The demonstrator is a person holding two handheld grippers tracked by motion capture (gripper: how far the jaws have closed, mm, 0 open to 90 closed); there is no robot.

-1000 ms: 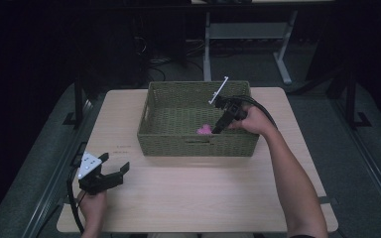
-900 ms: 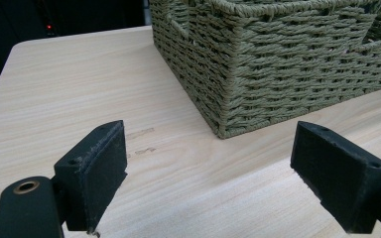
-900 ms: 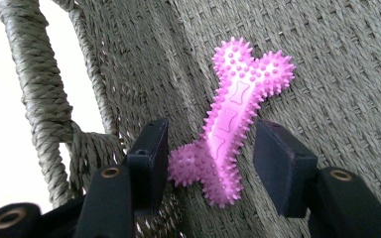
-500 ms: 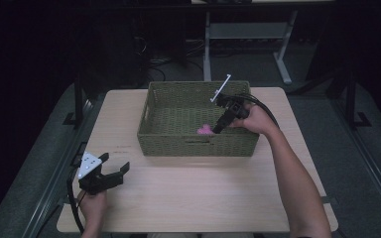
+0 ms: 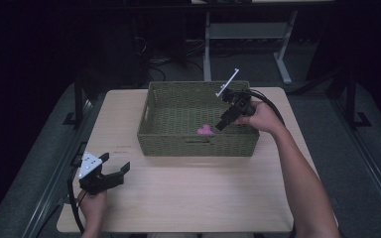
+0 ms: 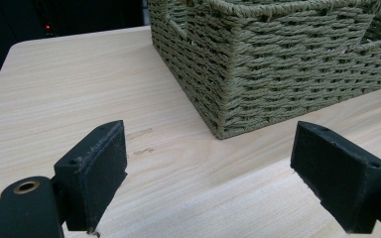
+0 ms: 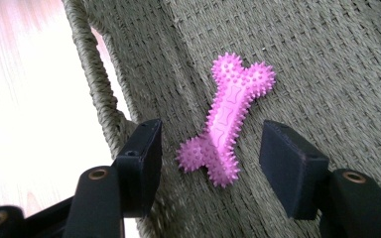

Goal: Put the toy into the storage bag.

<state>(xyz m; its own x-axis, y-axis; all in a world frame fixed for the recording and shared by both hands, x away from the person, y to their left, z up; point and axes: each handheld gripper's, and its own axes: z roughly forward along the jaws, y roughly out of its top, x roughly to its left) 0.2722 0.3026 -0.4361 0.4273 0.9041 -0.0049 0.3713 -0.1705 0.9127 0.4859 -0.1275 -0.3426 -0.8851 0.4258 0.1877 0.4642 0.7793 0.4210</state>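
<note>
Nearest the person, at the table's (image 5: 188, 198) near left corner, the left gripper (image 5: 113, 168) rests low over the wood in the left hand (image 5: 93, 206), its jaws spread wide with nothing between them; in the left gripper view they frame bare tabletop and the near corner of the woven basket (image 6: 278, 74).

Farther out, the green woven basket sits across the middle of the table. The right gripper (image 5: 222, 124) reaches into it from the right, held in the right hand (image 5: 260, 118), tilted down toward the basket floor. Its jaws have just been opening and now stand apart, released, with the pink spiky bone toy (image 7: 225, 121) lying between and beyond them on the weave, touched by neither pad.

The toy lies flat on the basket floor, close to the near wall with the handle slot. In the right gripper view its long axis runs diagonally, one knobbed end near the jaws, the other pointing away to the upper right. From the high view it is a small pink blur (image 5: 206, 130), so its direction there is hard to judge.
</note>
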